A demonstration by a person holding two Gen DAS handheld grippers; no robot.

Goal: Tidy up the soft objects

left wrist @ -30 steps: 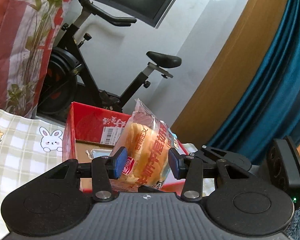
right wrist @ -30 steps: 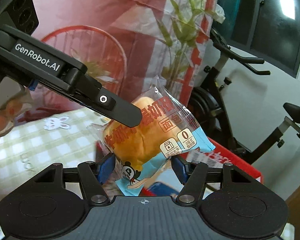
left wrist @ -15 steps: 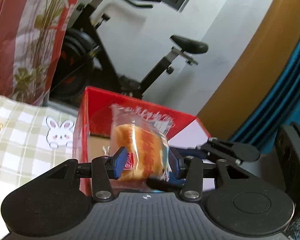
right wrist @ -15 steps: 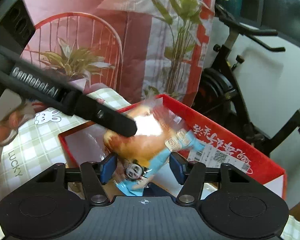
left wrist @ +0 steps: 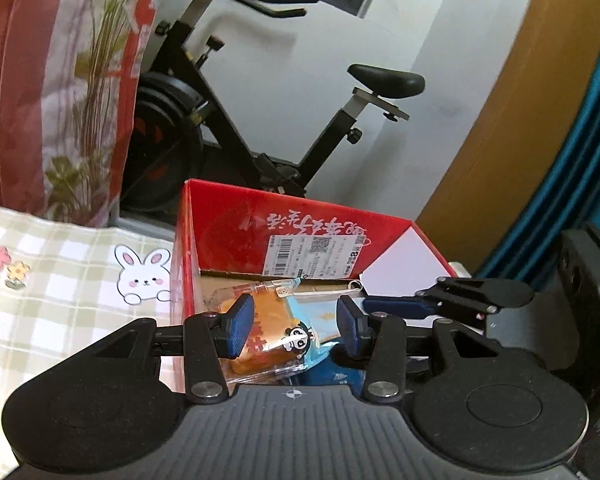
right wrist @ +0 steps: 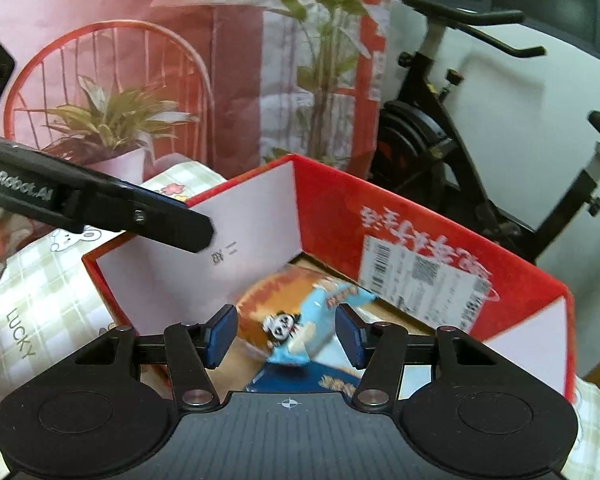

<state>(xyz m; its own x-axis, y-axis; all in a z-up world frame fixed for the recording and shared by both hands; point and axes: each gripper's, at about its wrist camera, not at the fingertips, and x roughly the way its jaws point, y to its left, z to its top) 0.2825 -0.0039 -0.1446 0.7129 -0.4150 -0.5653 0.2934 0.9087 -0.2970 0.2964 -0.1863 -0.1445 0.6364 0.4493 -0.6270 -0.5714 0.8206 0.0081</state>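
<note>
**boxcat:** Both grippers have dropped from mid-air to the mouth of the red box [left wrist: 236, 228] since a second ago, and the bread packet [right wrist: 284, 312] went down with them. It used to stick up above the jaws against the wall; now it sits low inside, near the box's cardboard floor.

**umi_fan:** Who's got it, though? In the left wrist view the left gripper [left wrist: 296, 330] has its blue pad touching the bun side of the bread packet [left wrist: 268, 340], but the other pad looks clear of the wrapper. I can't tell if that's a real grip or just resting.

**boxcat:** Same with the right gripper [right wrist: 286, 336]. The packet's tail sits between the pads with a gap on each side, so I'd call that one let go.

**umi_fan:** Handling guess: light, squashy bun in slick crinkly film. I'd pinch it across the bun's middle, gently. The sealed ends just slide or fold.

**boxcat:** Agreed. Squeeze hard and you'd dent the bread.

**umi_fan:** Hidden stuff: there's a dark blue packet [right wrist: 320, 380] under it, mostly cut off by the gripper body, so no idea what it is. The box's near wall is out of view too, and the right wrist view is smeary, so the print on the wrapper is unreadable.
</note>
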